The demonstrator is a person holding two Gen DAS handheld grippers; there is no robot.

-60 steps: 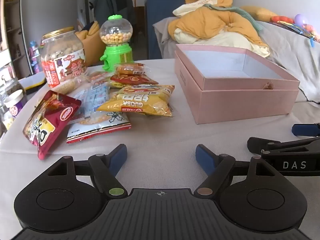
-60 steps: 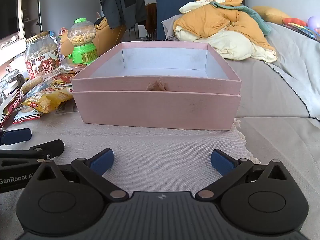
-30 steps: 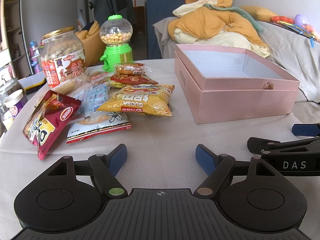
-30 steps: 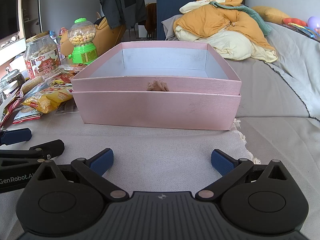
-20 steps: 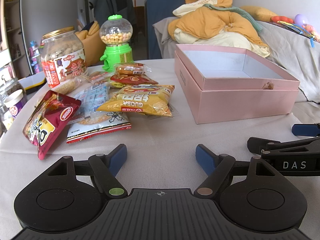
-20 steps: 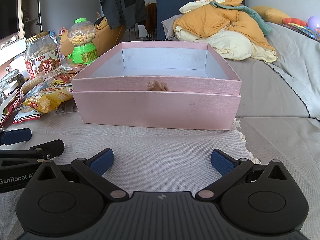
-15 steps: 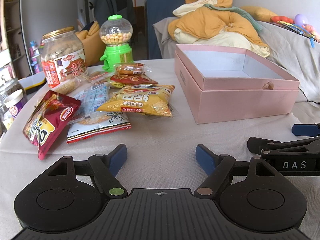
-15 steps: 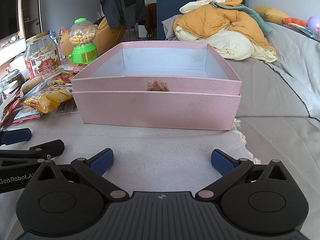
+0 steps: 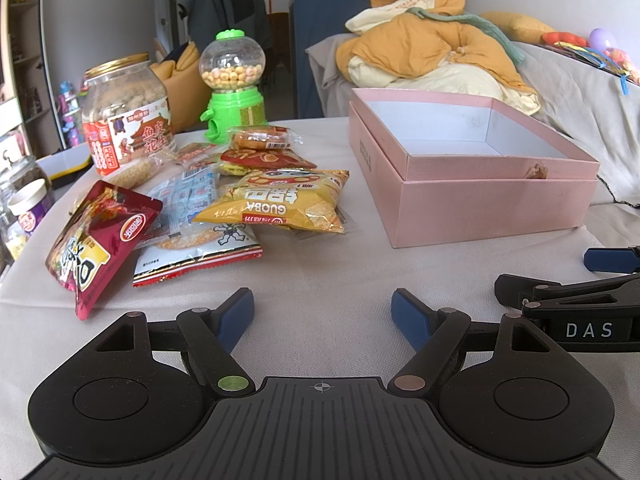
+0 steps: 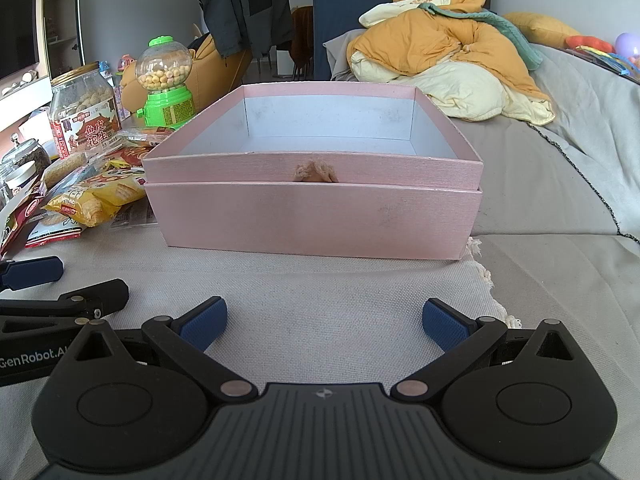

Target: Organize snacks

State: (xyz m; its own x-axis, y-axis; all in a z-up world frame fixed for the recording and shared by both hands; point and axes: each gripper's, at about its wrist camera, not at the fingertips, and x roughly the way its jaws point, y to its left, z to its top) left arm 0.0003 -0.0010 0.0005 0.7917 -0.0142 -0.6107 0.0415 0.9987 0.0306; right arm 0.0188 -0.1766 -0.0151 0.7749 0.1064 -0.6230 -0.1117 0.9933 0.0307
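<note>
An open, empty pink box (image 9: 480, 204) stands on the cloth-covered table; it fills the middle of the right wrist view (image 10: 316, 212). Left of it lies a pile of snack packets: a yellow chip bag (image 9: 280, 204), a red packet (image 9: 96, 240), a white-and-red packet (image 9: 200, 252) and small wrapped snacks (image 9: 260, 140). My left gripper (image 9: 322, 316) is open and empty, low over the cloth in front of the snacks. My right gripper (image 10: 324, 320) is open and empty, in front of the box's near wall.
A peanut jar (image 9: 126, 116) and a green candy dispenser (image 9: 234, 88) stand behind the snacks. Small jars (image 9: 28, 200) sit at the table's left edge. A sofa with piled orange and cream bedding (image 10: 448, 56) lies behind the box.
</note>
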